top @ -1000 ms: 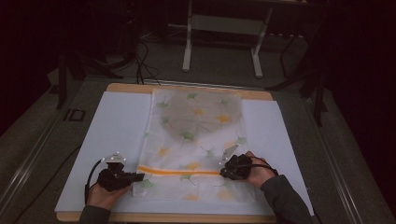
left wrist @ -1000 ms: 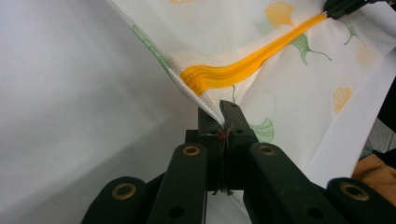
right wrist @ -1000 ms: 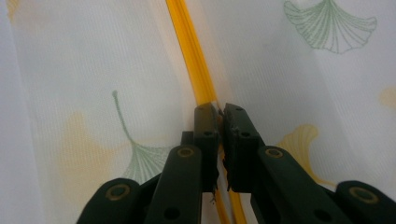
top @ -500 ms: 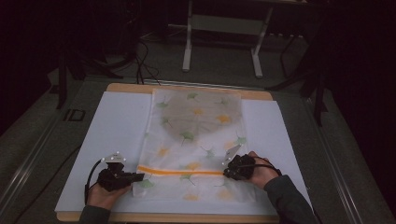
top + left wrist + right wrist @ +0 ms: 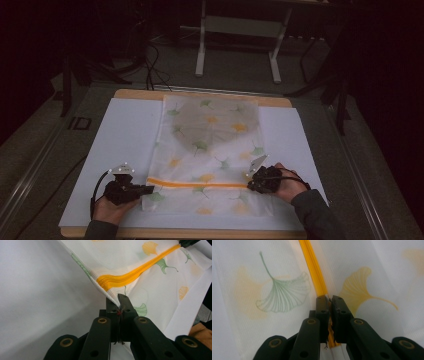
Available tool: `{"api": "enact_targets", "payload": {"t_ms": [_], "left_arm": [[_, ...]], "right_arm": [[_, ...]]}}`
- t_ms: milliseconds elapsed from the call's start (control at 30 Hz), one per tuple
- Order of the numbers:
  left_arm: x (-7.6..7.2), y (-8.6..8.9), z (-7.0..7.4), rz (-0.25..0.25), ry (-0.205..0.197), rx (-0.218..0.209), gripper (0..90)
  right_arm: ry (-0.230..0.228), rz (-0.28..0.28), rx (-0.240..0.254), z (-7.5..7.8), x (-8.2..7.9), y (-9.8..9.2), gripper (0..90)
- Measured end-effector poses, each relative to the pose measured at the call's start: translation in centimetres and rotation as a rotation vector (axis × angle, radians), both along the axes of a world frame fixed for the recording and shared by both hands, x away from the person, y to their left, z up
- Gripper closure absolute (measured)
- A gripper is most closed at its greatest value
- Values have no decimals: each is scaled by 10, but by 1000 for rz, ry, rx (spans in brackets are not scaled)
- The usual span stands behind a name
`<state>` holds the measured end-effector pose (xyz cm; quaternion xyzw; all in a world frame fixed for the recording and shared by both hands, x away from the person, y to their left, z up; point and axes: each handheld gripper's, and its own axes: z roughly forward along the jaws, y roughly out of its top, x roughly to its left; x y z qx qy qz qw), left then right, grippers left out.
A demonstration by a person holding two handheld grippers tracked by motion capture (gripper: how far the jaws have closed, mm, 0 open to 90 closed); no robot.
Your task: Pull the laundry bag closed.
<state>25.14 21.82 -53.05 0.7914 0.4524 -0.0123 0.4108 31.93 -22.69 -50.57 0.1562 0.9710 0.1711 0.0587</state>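
Both clamped: my left gripper (image 5: pixel 150 189) pinches the mesh bag (image 5: pixel 210 150) edge just below its orange zipper (image 5: pixel 197 184), my right gripper (image 5: pixel 251 184) the zipper's other end, bag flat on the white sheet (image 5: pixel 125 135); I'd pull evenly, keeping the zipper taut.

Mesh bag (image 5: pixel 210 150) lies centred on the table (image 5: pixel 125 135).
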Motion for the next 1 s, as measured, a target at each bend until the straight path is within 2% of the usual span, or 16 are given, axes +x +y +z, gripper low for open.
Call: {"api": "enact_targets", "payload": {"t_ms": [400, 667, 1000], "left_arm": [[0, 1, 0, 2, 1, -1, 884], [0, 1, 0, -1, 3, -4, 884], [-1, 0, -1, -4, 0, 1, 882]], "right_arm": [[6, -35, -28, 1, 0, -20, 849], [14, -62, -12, 2, -2, -36, 849], [12, -98, 53, -1, -5, -45, 839]]}}
